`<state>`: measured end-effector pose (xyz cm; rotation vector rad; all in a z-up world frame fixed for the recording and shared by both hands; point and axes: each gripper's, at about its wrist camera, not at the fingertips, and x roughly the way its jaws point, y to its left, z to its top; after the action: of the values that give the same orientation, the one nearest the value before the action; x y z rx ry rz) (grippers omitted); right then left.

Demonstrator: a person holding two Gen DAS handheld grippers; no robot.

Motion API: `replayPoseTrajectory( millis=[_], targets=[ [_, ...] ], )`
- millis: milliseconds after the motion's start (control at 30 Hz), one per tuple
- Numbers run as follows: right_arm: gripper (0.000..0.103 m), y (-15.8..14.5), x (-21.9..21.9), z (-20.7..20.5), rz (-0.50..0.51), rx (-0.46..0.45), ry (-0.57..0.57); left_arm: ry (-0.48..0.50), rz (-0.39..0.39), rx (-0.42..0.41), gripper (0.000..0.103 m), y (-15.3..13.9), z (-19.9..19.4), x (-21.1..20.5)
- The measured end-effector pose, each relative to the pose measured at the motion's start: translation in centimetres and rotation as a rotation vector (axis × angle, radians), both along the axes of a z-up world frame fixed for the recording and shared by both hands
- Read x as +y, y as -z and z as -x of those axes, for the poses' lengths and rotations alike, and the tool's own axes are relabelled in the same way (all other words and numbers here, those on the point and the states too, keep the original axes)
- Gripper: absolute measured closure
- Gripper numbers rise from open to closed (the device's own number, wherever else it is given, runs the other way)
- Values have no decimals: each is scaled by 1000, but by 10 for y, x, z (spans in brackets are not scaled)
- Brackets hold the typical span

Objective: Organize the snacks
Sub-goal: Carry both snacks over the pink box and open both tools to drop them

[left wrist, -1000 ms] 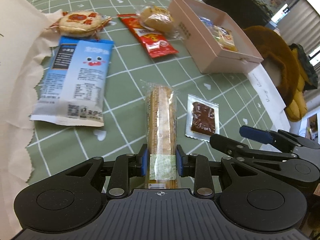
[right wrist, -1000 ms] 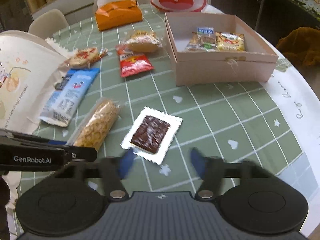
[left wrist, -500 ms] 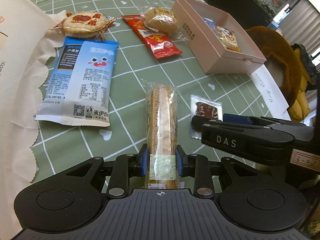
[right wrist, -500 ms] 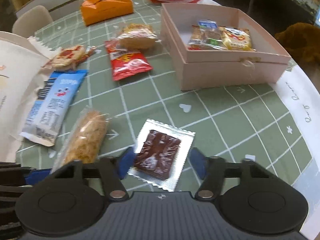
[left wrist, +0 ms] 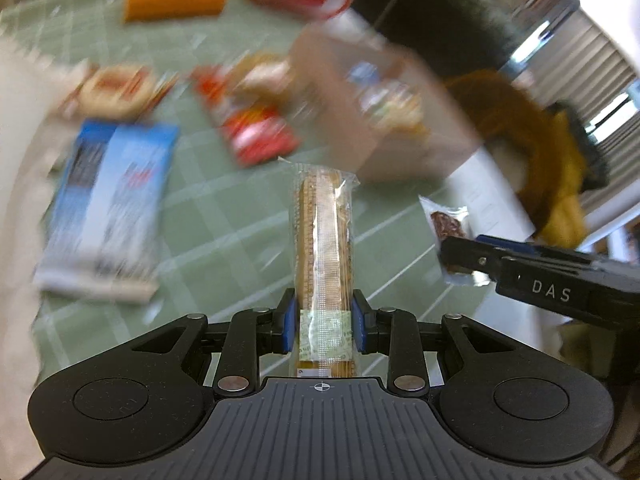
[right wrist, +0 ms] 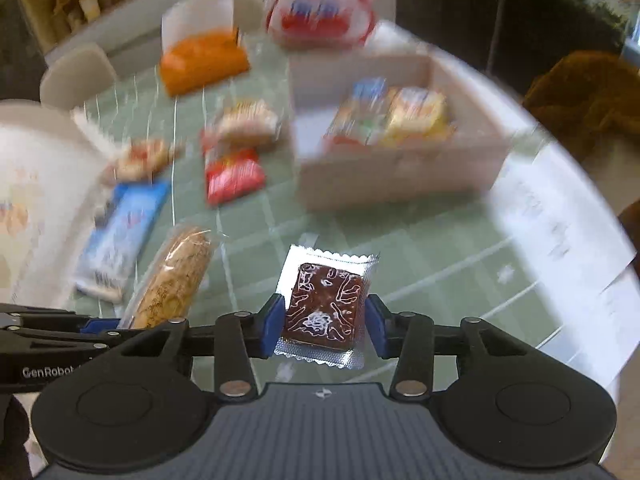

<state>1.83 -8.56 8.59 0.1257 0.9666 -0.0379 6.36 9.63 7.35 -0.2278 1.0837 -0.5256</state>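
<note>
Snacks are pictured mid-sort on a desk [right wrist: 440,248] covered in a green gridded cloth, with the job judged well short of finished. At far left, a blue-and-white flat packet [right wrist: 120,236] is left lying on the cloth, and a round cracker in clear wrap [right wrist: 140,156] is seen beyond it. Next along, a long biscuit sleeve [left wrist: 324,240], stiff and rectangular inside crinkled clear film, is clamped at its near end by the left claw [left wrist: 324,322], whose jaws are drawn in narrow against the pack; it appears lifted clear of the cloth. A glossy red sachet [right wrist: 234,174] and a pale bun-like pack [right wrist: 248,120] behind it are still loose on the desk. Toward the middle, a flat square sachet [right wrist: 324,304] with silver crimped edges and a dark brown slab inside is held by the right claw [right wrist: 324,324], whose jaws have just been closing and are now pressed on its two sides. At right, an open pink cardboard box [right wrist: 384,184] is shown with only a few packs [right wrist: 388,116] inside. Two snacks are in hand and four remain on the cloth. Much of the background is smeared by blur.
</note>
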Motion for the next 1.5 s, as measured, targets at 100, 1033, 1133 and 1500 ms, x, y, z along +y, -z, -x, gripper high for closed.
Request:
replayPoseTrajectory(
  millis=[100,1033,1133,1500],
  targets=[
    [60,-55,-23,-7,18,-137,3,43,66,-112,71,-55,-23,-23],
    [34,-47,-83,-162,-54,-76,-50,-396,-194,-55,67,7,-111,32],
    [27,-45,-30,-184,-44,-57,-145,-384,-215,-65,67,11,-91,50],
    [29,18,111,-260,125,33,-217,-397,-114,-19,67,23,-45,103]
  ],
)
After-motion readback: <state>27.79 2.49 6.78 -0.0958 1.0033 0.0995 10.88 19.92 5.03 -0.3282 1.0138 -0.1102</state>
